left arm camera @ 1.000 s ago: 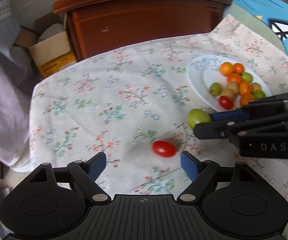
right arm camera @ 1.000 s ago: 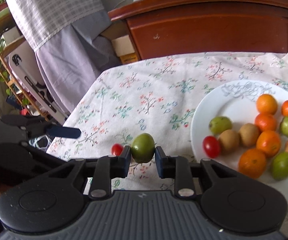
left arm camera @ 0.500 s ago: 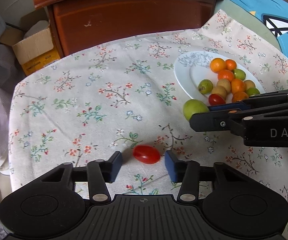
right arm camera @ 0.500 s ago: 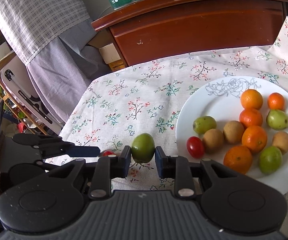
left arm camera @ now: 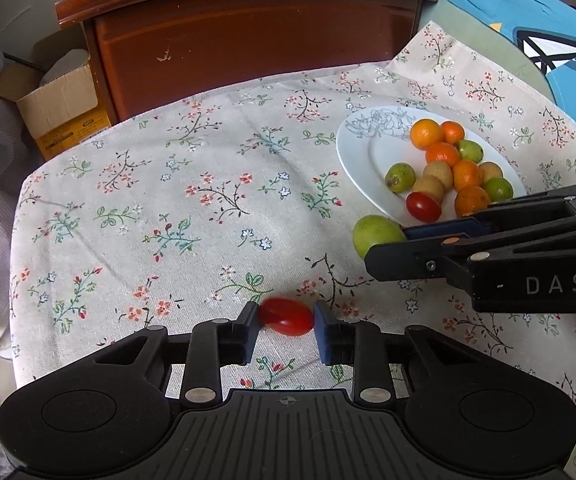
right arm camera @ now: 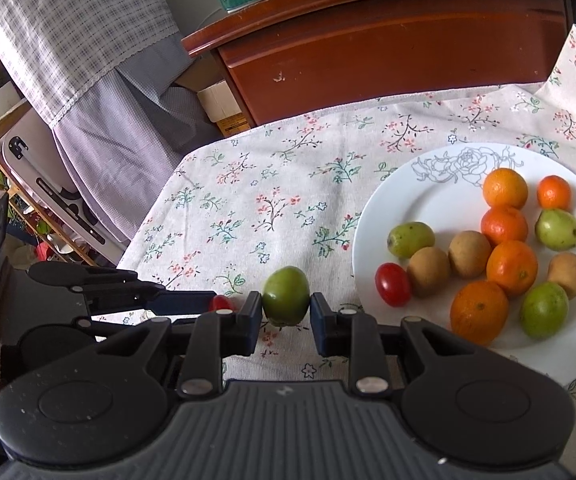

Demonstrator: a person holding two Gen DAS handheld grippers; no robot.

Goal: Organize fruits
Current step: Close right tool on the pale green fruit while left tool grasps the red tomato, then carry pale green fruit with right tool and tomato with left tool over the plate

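Left gripper [left arm camera: 286, 322] closing on a red cherry tomato [left arm camera: 287, 316], blue pads pressing both ends of it, low over the floral tablecloth [left arm camera: 208, 208]. Right gripper [right arm camera: 286, 314] clamped on a green fruit [right arm camera: 286, 295], pads tight against its sides, held above the cloth just short of the plate's near rim. Seen from the left wrist, the same green fruit [left arm camera: 376, 234] poking out past the right gripper's black fingers, beside the white plate [left arm camera: 358, 152]. Further on, white plate [right arm camera: 440, 200] with a rose outline near its far rim, loaded toward the right side: one red tomato [right arm camera: 393, 284] at the near left, oranges, brownish fruits and green fruits clustered behind it. Beyond the table edge, a dark wooden cabinet [left arm camera: 256, 44], a cardboard box [left arm camera: 60, 116] to its left, checked fabric [right arm camera: 80, 36] hanging further left.
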